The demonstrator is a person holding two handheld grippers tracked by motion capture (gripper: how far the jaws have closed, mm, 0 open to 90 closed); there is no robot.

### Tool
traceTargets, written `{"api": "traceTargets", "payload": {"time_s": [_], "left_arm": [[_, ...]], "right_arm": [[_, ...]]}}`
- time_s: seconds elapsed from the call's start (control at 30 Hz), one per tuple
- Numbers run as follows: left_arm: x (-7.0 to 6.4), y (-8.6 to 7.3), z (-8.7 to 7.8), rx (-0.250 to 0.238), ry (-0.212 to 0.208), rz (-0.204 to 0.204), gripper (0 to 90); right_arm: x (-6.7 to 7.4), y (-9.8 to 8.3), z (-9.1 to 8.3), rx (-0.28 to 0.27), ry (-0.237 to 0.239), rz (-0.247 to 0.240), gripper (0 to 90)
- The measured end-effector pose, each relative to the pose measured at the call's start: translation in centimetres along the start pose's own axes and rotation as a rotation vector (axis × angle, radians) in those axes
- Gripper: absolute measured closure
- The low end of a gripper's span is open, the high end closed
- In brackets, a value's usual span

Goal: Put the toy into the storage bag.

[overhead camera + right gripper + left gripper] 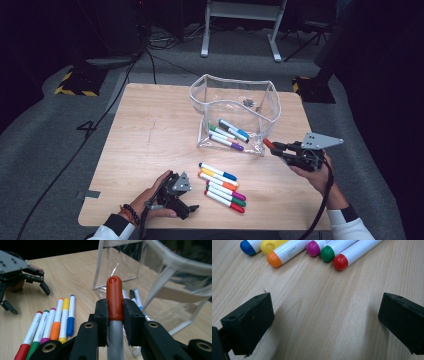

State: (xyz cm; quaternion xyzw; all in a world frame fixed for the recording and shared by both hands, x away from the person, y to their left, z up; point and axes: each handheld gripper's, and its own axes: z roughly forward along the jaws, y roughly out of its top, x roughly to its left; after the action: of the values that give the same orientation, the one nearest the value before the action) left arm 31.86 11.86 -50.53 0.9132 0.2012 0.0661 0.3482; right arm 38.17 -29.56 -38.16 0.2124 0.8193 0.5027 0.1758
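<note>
- Now the right gripper (pixel 115 315) is squeezing a marker with an orange-red cap (pixel 114 296) tight between its two black jaws, low in the middle of the right gripper view. The cap pokes up past the jaws.
- In the high view this marker sits at the right of the frame, just beside the lower right corner of the clear pouch (pixel 235 107).
- The pouch stands open at the top, and a few markers (pixel 227 134) already lie on its floor.
- The left gripper (pixel 176 196) rests on the table at the bottom left of the high view. Its jaws are wide apart with nothing between them.
- Six more markers (pixel 222 187) lie in a row on the wooden table (pixel 150 130), just right of the left gripper.
- What could go wrong: the pouch wall is soft and floppy. If the marker bumps the rim, I think the wall could fold in or the pouch could tip. The marker could also land outside and roll away.
</note>
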Motion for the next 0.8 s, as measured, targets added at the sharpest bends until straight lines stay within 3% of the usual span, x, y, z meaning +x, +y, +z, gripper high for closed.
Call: {"api": "traceTargets", "payload": {"time_s": [0.2,0.47,0.8], "left_arm": [[0.0,0.0,0.0,0.005,0.001,0.003,0.5],[0.0,0.0,0.0,0.003,0.000,0.005,0.5],[0.0,0.0,0.0,0.004,0.000,0.003,0.5]], "right_arm": [[-0.6,1.9,-1.7,-0.034,-0.031,-0.019,74.7],[-2.1,7.1,-3.4,-0.059,-0.087,-0.067,74.7],[-3.8,13.2,-0.3,-0.005,-0.074,-0.118,74.7]]}}
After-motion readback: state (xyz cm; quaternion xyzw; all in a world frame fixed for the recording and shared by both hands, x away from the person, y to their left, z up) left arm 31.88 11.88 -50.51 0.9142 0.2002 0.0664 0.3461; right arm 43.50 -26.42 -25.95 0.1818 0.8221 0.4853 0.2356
